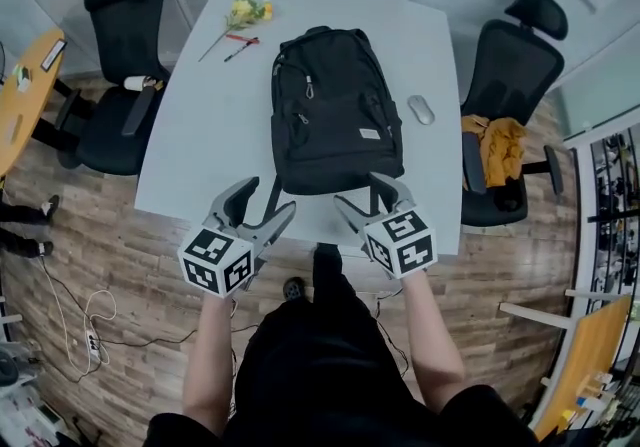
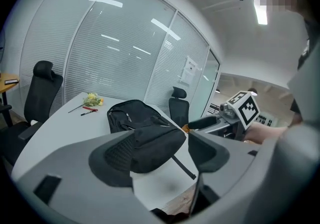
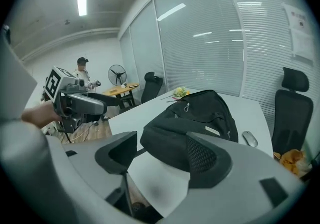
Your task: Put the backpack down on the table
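Here the backpack (image 1: 335,110) lies flat on the table (image 1: 200,135); the left tongs (image 1: 265,201) and right tongs (image 1: 365,193) stand wide and empty at its near end. Risk: a trailing strap (image 2: 181,164) could snag a jaw and drag it off.

I see a pale grey rounded table (image 1: 195,145) carrying a black fabric backpack (image 1: 335,115), grey oval mouse (image 1: 421,109), yellow flower bunch (image 1: 246,10) and red pen (image 1: 241,38).

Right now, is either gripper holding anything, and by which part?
Nothing is held: the left gripper and right gripper are open and empty; the backpack lies on the table.
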A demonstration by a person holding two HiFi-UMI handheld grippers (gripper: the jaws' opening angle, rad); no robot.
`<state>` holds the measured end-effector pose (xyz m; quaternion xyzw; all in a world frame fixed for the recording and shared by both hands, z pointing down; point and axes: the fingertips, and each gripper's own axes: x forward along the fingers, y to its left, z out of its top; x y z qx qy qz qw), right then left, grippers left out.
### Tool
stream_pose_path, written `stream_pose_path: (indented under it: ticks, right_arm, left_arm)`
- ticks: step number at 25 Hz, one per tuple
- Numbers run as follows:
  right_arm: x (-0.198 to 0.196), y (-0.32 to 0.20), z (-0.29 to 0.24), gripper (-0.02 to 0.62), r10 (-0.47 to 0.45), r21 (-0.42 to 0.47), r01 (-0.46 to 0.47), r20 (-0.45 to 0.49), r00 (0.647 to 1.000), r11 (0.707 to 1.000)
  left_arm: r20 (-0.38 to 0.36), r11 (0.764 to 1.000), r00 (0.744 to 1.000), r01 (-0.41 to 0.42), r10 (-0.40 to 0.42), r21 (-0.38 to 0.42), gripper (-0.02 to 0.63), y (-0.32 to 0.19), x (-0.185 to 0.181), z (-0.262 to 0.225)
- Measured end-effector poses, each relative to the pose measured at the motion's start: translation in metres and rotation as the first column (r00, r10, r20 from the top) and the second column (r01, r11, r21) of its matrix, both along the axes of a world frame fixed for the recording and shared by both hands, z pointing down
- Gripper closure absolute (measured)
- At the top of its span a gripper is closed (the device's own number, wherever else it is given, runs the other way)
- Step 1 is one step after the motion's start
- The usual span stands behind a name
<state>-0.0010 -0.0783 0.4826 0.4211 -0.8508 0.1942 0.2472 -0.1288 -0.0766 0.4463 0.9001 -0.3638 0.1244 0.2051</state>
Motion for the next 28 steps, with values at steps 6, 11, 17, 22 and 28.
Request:
stream_pose_path:
  ticks: [6,11,17,22,28]
  right_arm:
    - [-0.028,0.051,-0.019,0.322,-0.040,0.047,0.039,0.031,0.999,0.998]
    - [-0.047,0.083,-0.037,0.348,-0.053,0.085,0.048,0.064,0.996,0.995]
    - [-0.060,0.113,-0.050,0.387,-0.039,0.108,0.025,0.129,0.991,0.994]
    - [-0.067,0.132,-0.061,0.425,-0.054,0.143,0.030,0.167,0.985,0.989]
    - [-0.074,0.150,-0.070,0.471,-0.076,0.146,0.040,0.251,0.965,0.988]
  left_arm:
    - [-0.003,0.998,1.000,-0.016,0.016,0.053,0.308,0.045,-0.010,-0.015]
    - [0.002,0.996,0.999,-0.036,0.036,0.087,0.367,0.077,-0.016,-0.026]
    - [0.011,0.993,0.999,-0.033,0.032,0.114,0.396,0.108,-0.025,-0.031]
    - [-0.002,0.991,1.000,-0.014,0.015,0.133,0.439,0.124,-0.031,-0.037]
    - [-0.003,0.988,1.000,-0.009,0.010,0.154,0.490,0.136,-0.033,-0.038]
